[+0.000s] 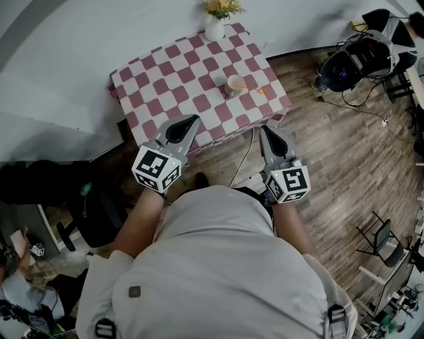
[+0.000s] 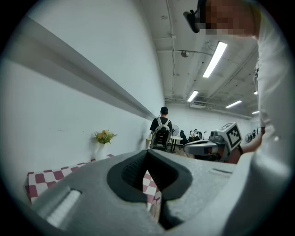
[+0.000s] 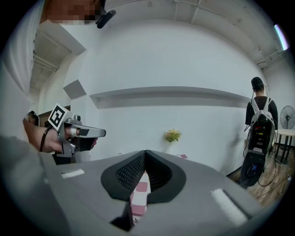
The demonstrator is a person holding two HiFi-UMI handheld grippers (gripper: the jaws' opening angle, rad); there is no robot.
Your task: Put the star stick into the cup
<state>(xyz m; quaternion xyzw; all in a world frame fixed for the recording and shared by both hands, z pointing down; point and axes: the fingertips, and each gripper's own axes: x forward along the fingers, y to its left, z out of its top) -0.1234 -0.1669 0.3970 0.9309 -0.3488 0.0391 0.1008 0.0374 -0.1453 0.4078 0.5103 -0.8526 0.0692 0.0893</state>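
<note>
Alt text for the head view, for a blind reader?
A person stands before a small checked table, holding the left tongs and right tongs shut and empty. On the table are a cup, an orange stick at its right, and a flower vase.

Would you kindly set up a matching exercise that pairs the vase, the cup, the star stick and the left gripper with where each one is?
Things:
1. vase
2. cup
3. star stick
4. left gripper

Places:
A. lying on the checked cloth, just right of the cup
B. over the cloth's near edge, jaws together and empty
C. at the cloth's far edge, holding yellow flowers
D. standing on the cloth, right of its middle

Pairs: 1-C; 2-D; 3-A; 4-B
</note>
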